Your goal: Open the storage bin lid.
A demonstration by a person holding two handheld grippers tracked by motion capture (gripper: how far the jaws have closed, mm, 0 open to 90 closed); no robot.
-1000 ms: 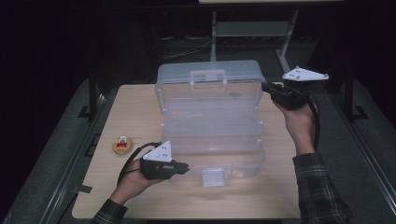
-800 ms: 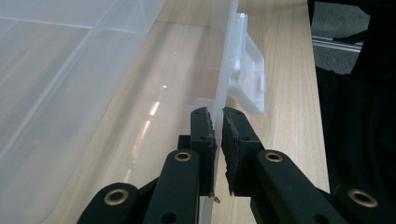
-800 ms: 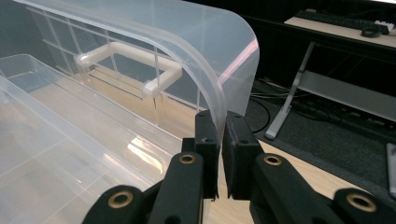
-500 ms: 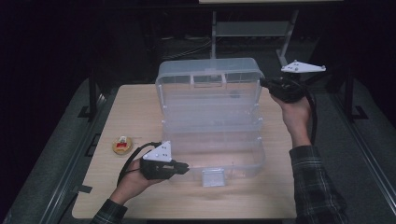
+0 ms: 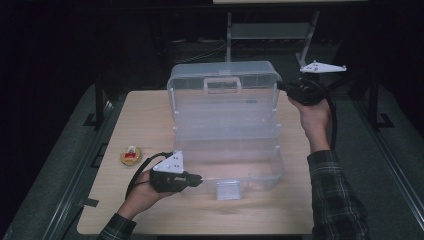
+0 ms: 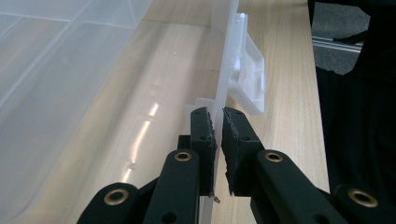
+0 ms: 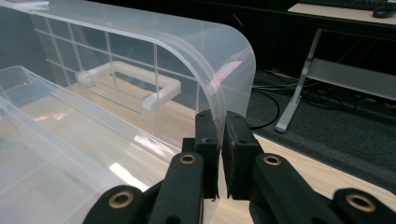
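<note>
A clear plastic box (image 5: 235, 167) sits on the wooden table (image 5: 145, 110) with its hinged lid (image 5: 225, 92) raised nearly upright. My left gripper (image 5: 200, 179) is shut on the box's front wall (image 6: 225, 70), just left of the white latch (image 6: 250, 81); in the left gripper view the gripper (image 6: 218, 119) pinches that thin wall between its pads. My right gripper (image 5: 281, 86) is shut on the lid's right rim. In the right gripper view the gripper (image 7: 219, 120) clamps the curved lid edge (image 7: 229, 60), with the lid's carry handle (image 7: 126, 79) beyond.
A small round yellow and red object (image 5: 131, 155) lies on the table left of the box. The latch tab (image 5: 227, 190) hangs over the table in front of the box. Dark floor and a metal stand (image 5: 265, 32) lie behind the table.
My right gripper has risen and moved back a little, swinging the lid more upright. The left gripper has stayed clamped on the front wall.
</note>
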